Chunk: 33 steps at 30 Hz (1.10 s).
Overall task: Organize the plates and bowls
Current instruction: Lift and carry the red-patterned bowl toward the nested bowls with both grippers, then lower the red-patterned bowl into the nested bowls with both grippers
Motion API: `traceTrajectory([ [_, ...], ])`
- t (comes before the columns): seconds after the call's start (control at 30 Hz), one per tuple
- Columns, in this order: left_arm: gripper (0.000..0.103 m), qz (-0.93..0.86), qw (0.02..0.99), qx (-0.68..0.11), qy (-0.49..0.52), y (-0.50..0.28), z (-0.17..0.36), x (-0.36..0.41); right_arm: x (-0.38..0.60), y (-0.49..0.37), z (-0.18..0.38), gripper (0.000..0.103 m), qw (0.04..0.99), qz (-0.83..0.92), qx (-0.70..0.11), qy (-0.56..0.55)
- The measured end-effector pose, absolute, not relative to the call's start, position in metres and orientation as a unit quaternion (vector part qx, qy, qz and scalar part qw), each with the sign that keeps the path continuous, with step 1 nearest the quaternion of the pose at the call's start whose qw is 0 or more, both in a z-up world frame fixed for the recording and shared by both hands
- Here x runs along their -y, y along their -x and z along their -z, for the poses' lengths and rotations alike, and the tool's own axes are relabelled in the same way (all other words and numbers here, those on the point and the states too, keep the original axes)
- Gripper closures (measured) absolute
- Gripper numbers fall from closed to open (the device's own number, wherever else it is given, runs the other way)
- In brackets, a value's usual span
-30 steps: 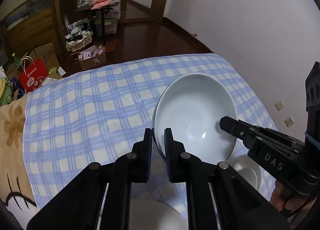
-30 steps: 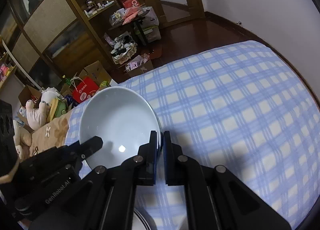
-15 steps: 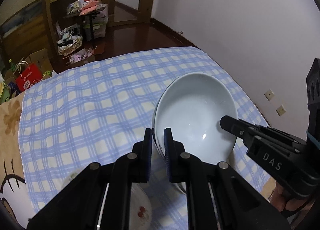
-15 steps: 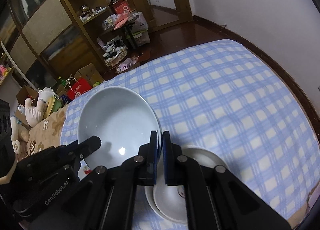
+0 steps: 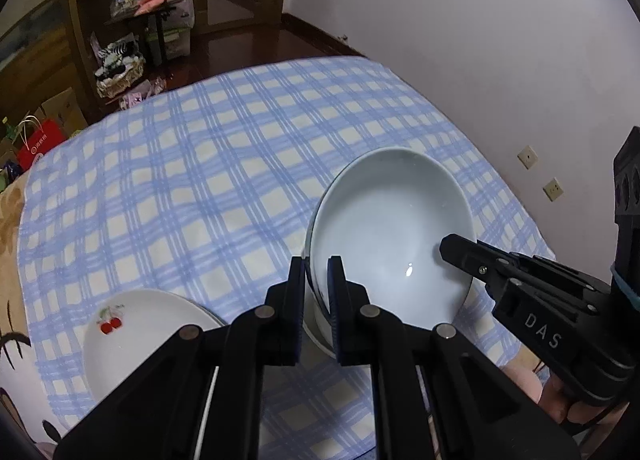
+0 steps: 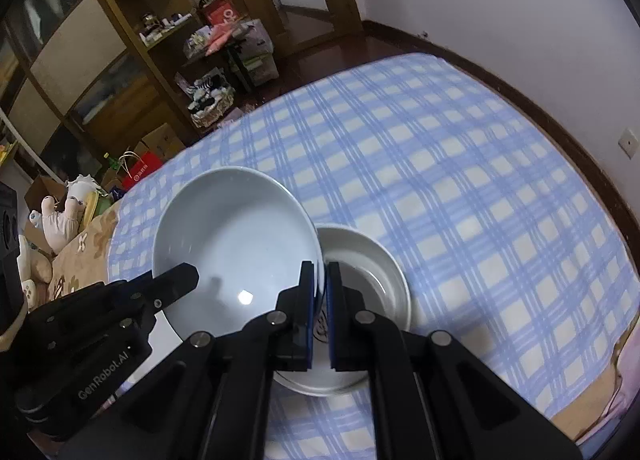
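A large pale bowl [image 5: 384, 220] [image 6: 236, 236] hangs tilted above the blue-checked sheet [image 5: 192, 180], carried between both grippers. My left gripper [image 5: 317, 272] is shut on its left rim, and my right gripper [image 6: 320, 280] is shut on the opposite rim. Each gripper shows in the other's view: the right gripper [image 5: 450, 248] at the bowl's far edge, the left gripper [image 6: 188, 276] likewise. Just under and to the right of the held bowl sits a smaller white bowl [image 6: 360, 256], partly hidden by it. A white plate with a cherry print [image 5: 132, 336] lies lower left.
The checked sheet [image 6: 460, 188] covers a bed that runs up to a white wall [image 5: 480, 40] with sockets on the right. Beyond the bed's far edge are a dark wooden floor, shelves [image 6: 132, 20], boxes and a red bag [image 5: 38, 140]. Soft toys [image 6: 60, 216] lie at the left.
Both grippers have carried the large bowl back across the bed toward its near edge. The cherry plate and the smaller white bowl have come into view beneath it.
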State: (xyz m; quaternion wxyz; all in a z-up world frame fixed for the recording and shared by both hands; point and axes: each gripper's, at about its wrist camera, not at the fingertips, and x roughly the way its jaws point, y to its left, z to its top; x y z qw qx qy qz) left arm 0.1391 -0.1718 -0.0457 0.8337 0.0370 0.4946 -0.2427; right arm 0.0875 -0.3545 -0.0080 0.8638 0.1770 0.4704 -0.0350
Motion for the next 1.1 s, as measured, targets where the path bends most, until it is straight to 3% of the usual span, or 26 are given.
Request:
traceTrajectory([
  [1.1, 0.092, 0.253, 0.8, -0.537, -0.088, -0.135, 0.105, 0.197, 0.369, -0.076, 0.063, 0.096, 0.836, 0.063, -0.518, -0.169],
])
